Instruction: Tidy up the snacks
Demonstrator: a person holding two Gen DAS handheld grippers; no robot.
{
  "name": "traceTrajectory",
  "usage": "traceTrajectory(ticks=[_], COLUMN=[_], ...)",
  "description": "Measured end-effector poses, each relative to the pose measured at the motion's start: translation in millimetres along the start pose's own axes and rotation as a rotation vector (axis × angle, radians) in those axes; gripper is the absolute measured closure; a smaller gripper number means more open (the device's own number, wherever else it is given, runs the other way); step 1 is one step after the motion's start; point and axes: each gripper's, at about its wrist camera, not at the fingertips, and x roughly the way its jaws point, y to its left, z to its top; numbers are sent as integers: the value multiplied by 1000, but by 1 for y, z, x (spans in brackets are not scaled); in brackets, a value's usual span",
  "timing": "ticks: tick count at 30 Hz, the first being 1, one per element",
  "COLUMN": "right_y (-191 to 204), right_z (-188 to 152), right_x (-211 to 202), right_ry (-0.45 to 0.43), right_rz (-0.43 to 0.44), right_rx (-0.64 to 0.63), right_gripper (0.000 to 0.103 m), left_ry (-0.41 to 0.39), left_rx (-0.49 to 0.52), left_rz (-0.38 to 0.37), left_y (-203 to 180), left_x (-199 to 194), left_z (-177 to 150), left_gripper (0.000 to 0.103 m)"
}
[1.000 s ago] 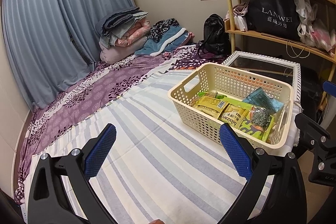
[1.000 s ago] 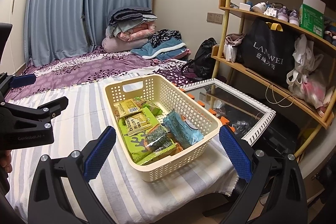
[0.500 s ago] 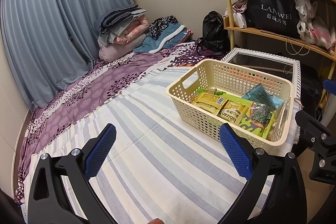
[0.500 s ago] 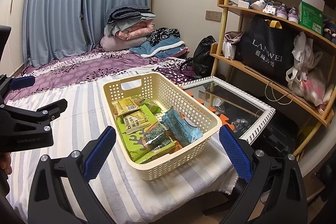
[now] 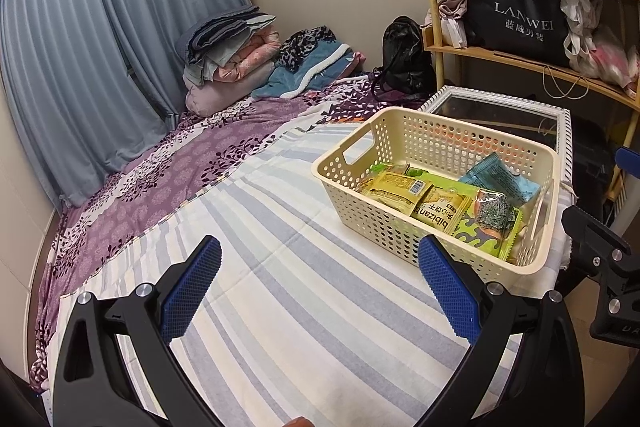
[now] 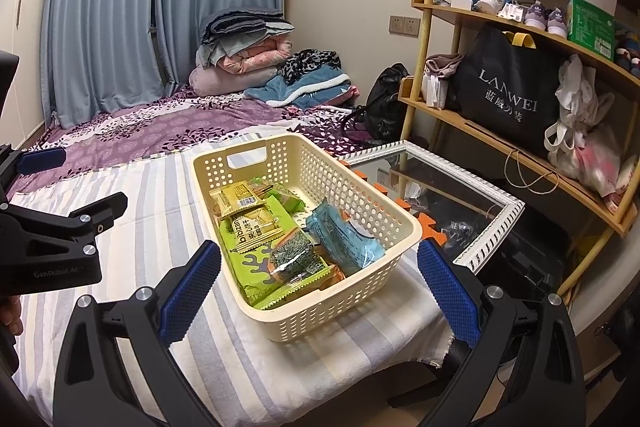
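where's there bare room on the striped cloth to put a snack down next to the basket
The striped cloth lies bare from the basket across to the purple floral sheet, under the open left gripper. The basket floor is crowded with snack packets. Past the basket, the white-framed mirror takes up the space beside it, with only a thin cloth margin.
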Motion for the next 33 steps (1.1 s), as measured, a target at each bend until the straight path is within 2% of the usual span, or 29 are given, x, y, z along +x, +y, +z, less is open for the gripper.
traceTrajectory(ticks=[23, 33], right_y=[-6, -8], right_z=[-9, -10], right_x=[9, 13], right_ry=[20, 29], right_rz=[-4, -6], right_rx=[15, 19], right_gripper=[5, 5], left_ry=[15, 49], left_rx=[43, 13], left_rz=[-14, -86], left_y=[-13, -13], left_x=[7, 14], left_z=[-1, -4], left_gripper=[3, 3])
